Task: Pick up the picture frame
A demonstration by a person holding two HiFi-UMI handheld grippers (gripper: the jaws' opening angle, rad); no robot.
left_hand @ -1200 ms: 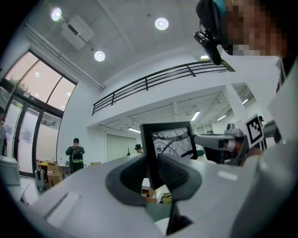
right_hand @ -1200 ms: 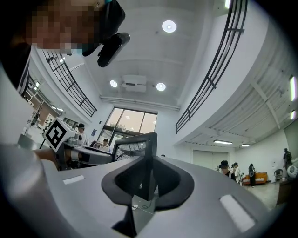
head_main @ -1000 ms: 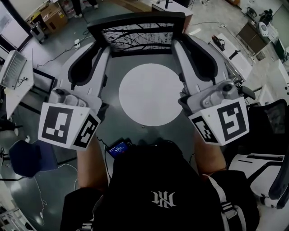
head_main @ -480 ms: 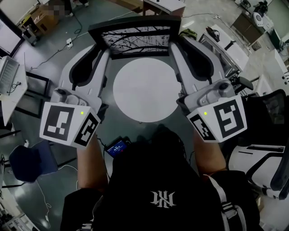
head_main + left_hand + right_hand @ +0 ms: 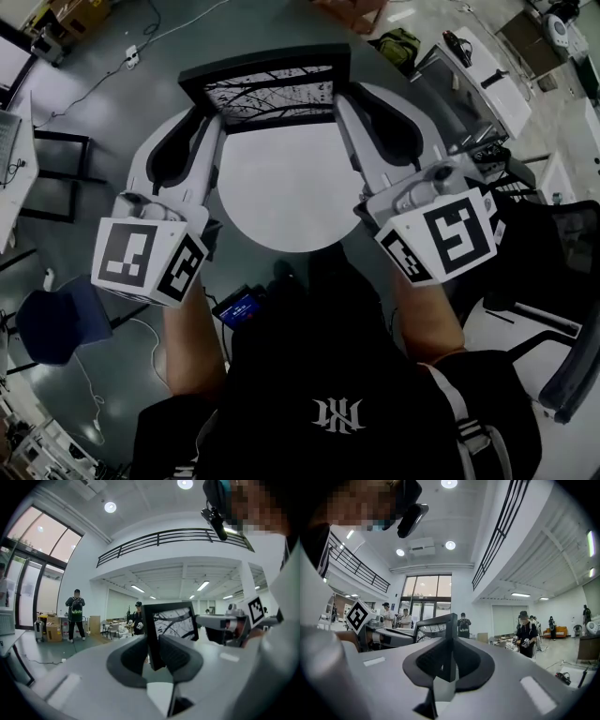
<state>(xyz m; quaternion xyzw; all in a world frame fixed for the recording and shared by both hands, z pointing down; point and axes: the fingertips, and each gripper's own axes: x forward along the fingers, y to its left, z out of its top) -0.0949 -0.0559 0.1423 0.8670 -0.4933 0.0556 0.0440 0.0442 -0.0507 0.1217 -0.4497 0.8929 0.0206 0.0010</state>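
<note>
- Grip status: the left gripper [image 5: 208, 120] pinches the left side bar of the picture frame [image 5: 270, 86]. In the left gripper view, the dark bar sits between its two pads [image 5: 178, 651], which press on it.
- The right gripper [image 5: 343, 105] pinches the opposite side bar. In the right gripper view, the frame edge stands between the jaws, and they are closing further on it.
- Location: the picture frame hangs between the two grippers at arm's length in front of the person. It stands roughly upright, its branch print facing the person, over the far rim of the round white table [image 5: 281, 202].
- Change noted: one second ago the head view showed a strip of grey floor between the frame's lower bar and the table. Now that bar overlaps the table's far rim. Both grippers also sit lower and closer to the tabletop in the view, and the frame has kept its place between them.
- Assessment: we judge the pick-up itself done, since both sides are secured and the frame travels with the grippers. The shift suggests the frame is coming down towards the table.
- Reservation: no view shows the frame's lower bar against the tabletop, so we cannot confirm whether it touches or is apart.
- Risk: the tightening right grip is on a thin bar, so uneven pressure could twist the frame.
</note>
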